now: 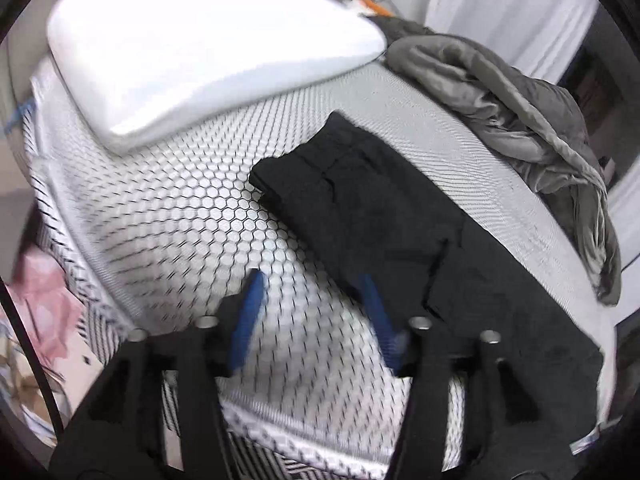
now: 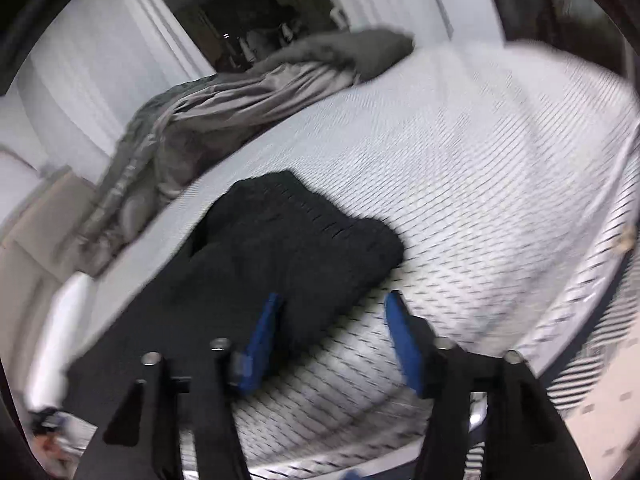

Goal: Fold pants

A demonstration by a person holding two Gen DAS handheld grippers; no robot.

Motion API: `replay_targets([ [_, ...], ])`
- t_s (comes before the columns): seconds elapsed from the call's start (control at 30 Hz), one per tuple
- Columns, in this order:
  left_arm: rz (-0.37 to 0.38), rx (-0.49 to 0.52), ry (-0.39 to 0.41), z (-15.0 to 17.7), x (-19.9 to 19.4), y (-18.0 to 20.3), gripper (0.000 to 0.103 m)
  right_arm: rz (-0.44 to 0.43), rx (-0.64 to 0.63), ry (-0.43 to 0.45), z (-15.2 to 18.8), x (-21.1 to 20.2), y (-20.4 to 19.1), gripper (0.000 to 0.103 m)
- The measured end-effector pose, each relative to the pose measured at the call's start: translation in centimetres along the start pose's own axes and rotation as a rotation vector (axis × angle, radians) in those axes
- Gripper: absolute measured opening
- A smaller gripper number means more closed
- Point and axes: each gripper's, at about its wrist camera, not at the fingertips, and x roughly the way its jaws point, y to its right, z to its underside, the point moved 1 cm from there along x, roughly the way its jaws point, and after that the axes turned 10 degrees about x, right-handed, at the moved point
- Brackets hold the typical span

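1. The left gripper [image 1: 312,280] has its blue fingers [image 1: 252,304] spread wide and holds nothing; it hovers over the honeycomb-patterned mattress [image 1: 180,216].
2. The black pants [image 1: 400,232] lie folded in a long strip on the mattress, just ahead and to the right of the left gripper; its right finger overlaps the strip's near edge in view, though contact cannot be judged.
3. The right gripper [image 2: 334,300] is also spread and empty, with the pants [image 2: 288,240] directly ahead, reaching between its fingers.
4. Farther out, a white pillow [image 1: 200,52] sits at the mattress's far left corner.
5. A grey blanket [image 1: 520,120] is bunched along the far edge.
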Motion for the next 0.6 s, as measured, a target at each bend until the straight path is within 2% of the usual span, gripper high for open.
replay_targets([
  [0.07,-0.015,0.066,0.044,0.9,-2.2,1.9,0.067,-0.002,-0.064,0.026,0.5,-1.6,-1.3,0.071],
  [0.13,-0.014,0.144,0.081,1.9,-4.0,4.5,0.083,-0.036,-0.158,0.044,1.5,-3.0,-3.8,0.085],
  [0.17,0.001,0.166,0.093,2.1,-4.6,5.6,0.084,-0.055,-0.198,0.048,1.9,-3.4,-4.9,0.089],
  [0.23,0.078,0.215,0.107,3.2,-5.6,8.6,0.084,-0.097,-0.288,0.036,2.8,-3.6,-7.9,0.098],
  [0.3,0.158,0.268,0.087,4.1,-5.6,11.9,0.087,-0.142,-0.363,-0.004,4.1,-3.1,-10.8,0.099],
  [0.43,0.254,0.396,0.055,6.0,-3.6,20.8,0.102,-0.209,-0.507,-0.122,7.6,0.1,-17.5,0.099],
  [0.6,0.333,0.502,-0.025,9.5,-0.2,28.8,0.102,-0.255,-0.628,-0.208,12.6,4.1,-23.2,0.099],
])
